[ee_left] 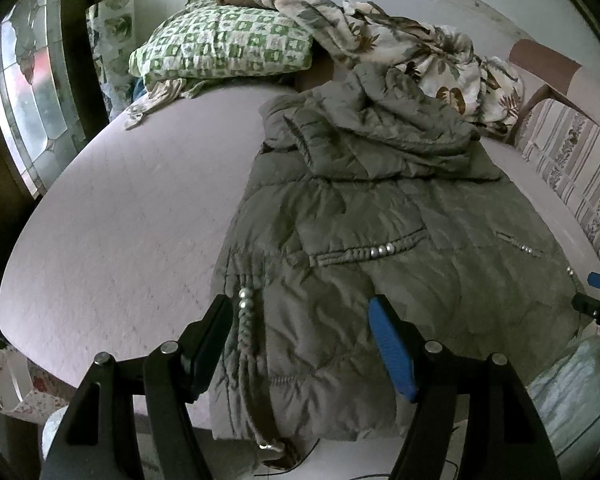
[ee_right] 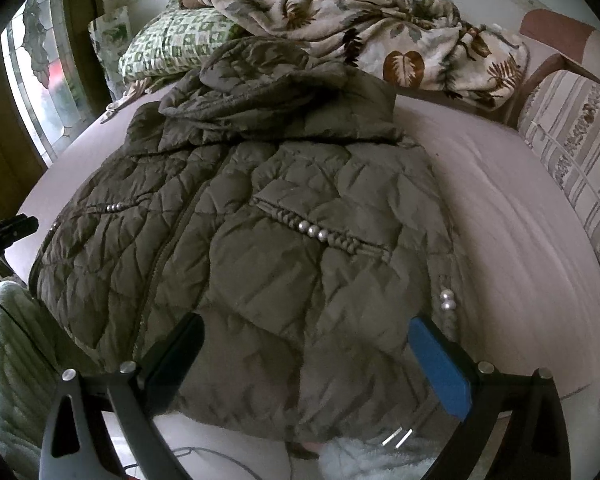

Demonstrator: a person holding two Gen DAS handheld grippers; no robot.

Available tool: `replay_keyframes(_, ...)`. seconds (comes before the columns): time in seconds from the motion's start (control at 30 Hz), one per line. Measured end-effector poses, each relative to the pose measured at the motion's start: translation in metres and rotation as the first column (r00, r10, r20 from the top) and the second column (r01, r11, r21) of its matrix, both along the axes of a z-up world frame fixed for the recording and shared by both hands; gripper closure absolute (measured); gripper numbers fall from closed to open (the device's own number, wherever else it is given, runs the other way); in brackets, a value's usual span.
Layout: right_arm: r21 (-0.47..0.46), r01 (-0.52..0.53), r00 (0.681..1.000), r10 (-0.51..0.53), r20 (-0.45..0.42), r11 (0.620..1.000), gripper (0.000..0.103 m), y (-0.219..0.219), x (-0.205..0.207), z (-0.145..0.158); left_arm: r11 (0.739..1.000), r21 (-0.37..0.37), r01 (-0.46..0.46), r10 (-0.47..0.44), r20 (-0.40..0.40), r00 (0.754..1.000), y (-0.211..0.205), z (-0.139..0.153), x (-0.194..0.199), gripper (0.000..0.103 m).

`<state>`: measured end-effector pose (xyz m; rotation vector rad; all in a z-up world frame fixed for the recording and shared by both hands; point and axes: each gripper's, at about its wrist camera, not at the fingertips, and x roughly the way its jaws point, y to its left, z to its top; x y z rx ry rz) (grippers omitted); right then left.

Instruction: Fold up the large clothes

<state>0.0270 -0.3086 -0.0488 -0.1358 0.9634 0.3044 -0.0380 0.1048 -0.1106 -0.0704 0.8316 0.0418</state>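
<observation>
- The bed [ee_left: 112, 216], covered in a pale pink sheet, is seen spreading ahead of both tongs; it carries everything else, and bare sheet is left to the outer side of each gripper.
- The quilted jacket [ee_left: 380, 240], olive-grey and puffy, is laid flat on the bed straight ahead of and beneath both tongs; its long axis is seen running away from them, hem nearest and hood [ee_left: 380, 128] farthest; the hem hangs just over the near edge of the bed.
- The left gripper [ee_left: 300, 344] is held wide apart over the jacket's left hem corner; nothing is gripped; a beaded trim strip [ee_left: 244, 312] lies just inside its left finger.
- The right gripper [ee_right: 304, 360] is likewise spread open over the right part of the hem, holding nothing; the right side seam with its beads [ee_right: 446, 300] lies just inside its blue finger.
- Each hem corner is judged to be nearest its own gripper, so neither arm is clearly favoured; a fold away from the tongs, hem toward hood, or a side-to-centre fold is judged possible.
- A leaf-print blanket [ee_right: 380, 32] and a green checked pillow [ee_left: 220, 44] are piled beyond the hood, far from the tongs.
- No brand, label or legible writing is made out.
</observation>
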Motion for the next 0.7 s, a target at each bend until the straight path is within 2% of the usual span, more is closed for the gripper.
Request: replay_keyframes(0.7,-0.082,0.002,1.000,-0.004,-0.029,0.997,0.000,-0.023,-0.020,-0.024,0.998,-0.002,-0.065,0.065,-0.071,0.995,0.024,-0.028,-0.013,0.031)
